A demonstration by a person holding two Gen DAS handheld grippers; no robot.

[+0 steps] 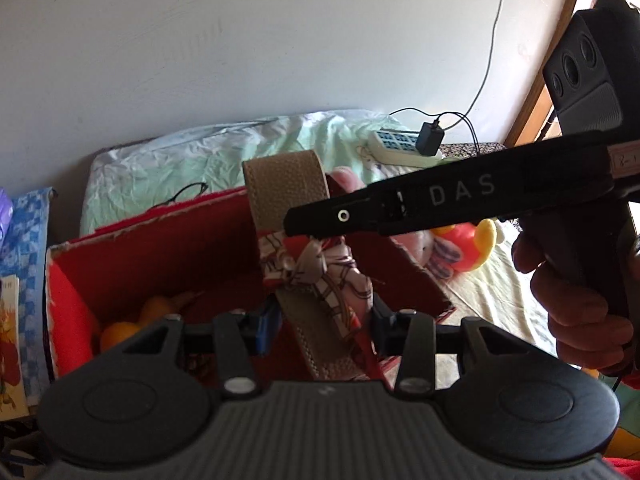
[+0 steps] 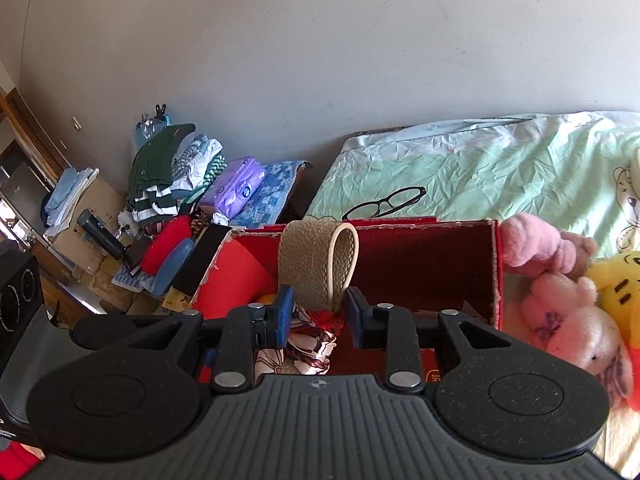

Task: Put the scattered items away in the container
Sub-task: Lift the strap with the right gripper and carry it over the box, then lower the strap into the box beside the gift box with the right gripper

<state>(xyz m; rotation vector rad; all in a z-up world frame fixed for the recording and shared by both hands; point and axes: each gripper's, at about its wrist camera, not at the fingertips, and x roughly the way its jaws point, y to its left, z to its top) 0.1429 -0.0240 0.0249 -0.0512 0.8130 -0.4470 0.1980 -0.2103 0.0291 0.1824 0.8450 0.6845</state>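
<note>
**Strap Held Over Red Box, Both Grippers Engaged**

Right gripper (image 2: pixel 316 312): jaws are clenched on the lower part of a beige leather strap loop (image 2: pixel 318 264). The loop rises upright from between the jaws, and a patterned silk scarf (image 2: pixel 304 344) tied to the strap hangs just below them. Directly behind the jaws stands the open red cardboard box (image 2: pixel 420 264), the container for this task. An orange item (image 2: pixel 264 299) is partly visible inside the box, left of the jaws; its identity cannot be determined.

Left gripper (image 1: pixel 322 326): the blue pads stand on either side of the flat end of the same strap (image 1: pixel 316 332), below the scarf (image 1: pixel 320 272). Contact with the pads cannot be confirmed, so the state of these jaws cannot be told. Beyond them, the right gripper's black finger (image 1: pixel 440 204) crosses in from the right, level with the loop (image 1: pixel 286 188). The person's hand (image 1: pixel 576 304) grips its handle at the far right.

Right of the box, on the bed, lie a pink plush toy (image 2: pixel 560 288) and a yellow plush toy (image 2: pixel 620 288), touching each other. Behind the box, a pair of black-framed glasses (image 2: pixel 384 202) rests on the pale green sheet (image 2: pixel 500 168). Farther back, in the left wrist view, a white power strip (image 1: pixel 400 146) carries a black adapter (image 1: pixel 430 138). Left of the box, clothing and packages are piled against the wall (image 2: pixel 320 60).
</note>
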